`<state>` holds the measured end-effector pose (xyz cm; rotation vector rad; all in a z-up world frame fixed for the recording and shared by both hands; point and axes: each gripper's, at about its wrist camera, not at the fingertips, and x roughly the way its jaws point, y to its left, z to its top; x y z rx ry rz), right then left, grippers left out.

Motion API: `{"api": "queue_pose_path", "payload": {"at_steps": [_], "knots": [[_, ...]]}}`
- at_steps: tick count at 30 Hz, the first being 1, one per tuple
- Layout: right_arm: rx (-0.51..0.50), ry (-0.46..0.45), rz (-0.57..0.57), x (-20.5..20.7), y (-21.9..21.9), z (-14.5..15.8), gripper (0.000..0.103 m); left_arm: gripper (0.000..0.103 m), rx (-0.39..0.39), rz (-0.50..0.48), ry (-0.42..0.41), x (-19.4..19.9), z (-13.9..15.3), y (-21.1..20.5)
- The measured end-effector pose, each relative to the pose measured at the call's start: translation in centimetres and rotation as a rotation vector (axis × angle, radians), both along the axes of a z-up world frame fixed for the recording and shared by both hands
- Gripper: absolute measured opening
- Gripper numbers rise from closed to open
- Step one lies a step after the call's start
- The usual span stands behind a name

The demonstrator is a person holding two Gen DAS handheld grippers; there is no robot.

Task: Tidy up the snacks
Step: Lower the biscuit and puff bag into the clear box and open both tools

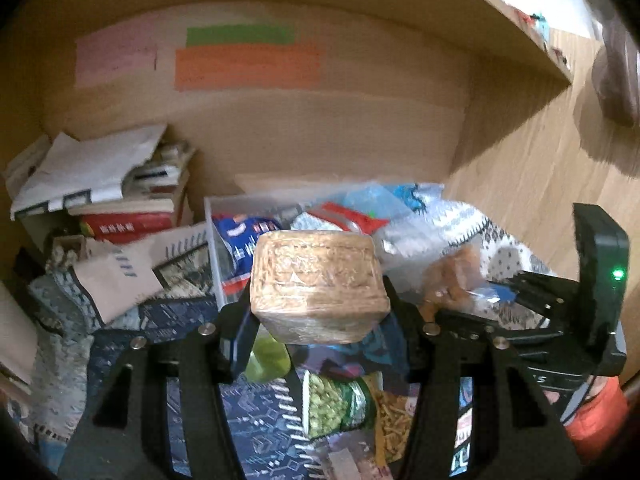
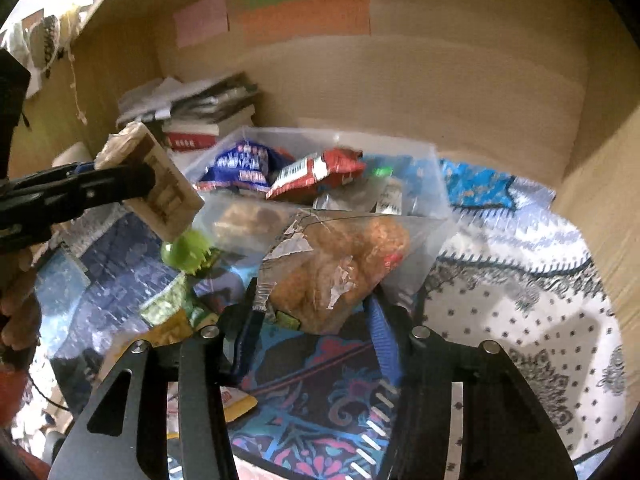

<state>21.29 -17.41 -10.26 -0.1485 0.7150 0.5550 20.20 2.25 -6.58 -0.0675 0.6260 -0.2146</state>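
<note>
My left gripper is shut on a tan wrapped biscuit block and holds it above the patterned cloth; the block also shows in the right wrist view. My right gripper is shut on a clear bag of brown fried snacks, lifted just in front of a clear plastic bin. The bin holds a blue snack pack and a red snack pack. In the left wrist view the right gripper is at the right with the bag.
A stack of books and papers sits at the back left against the wooden wall. A green-pea pack, a stick-snack pack and a green round object lie on the cloth. A wooden side panel rises at right.
</note>
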Motion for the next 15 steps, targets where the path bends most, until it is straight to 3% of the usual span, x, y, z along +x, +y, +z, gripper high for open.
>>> {"api": "queue_pose_path", "payload": {"at_steps": [9, 15], "knots": [[0.038, -0.084, -0.046, 1.2, -0.7, 2.9, 0.046, 0.055, -0.054, 0.030, 0.010, 2.4, 0.1, 1.4], [0.019, -0.112, -0.091, 3.5, -0.3, 3.2, 0.046, 0.055, -0.036, 0.034, 0.065, 4.7, -1.6, 1.3]]}}
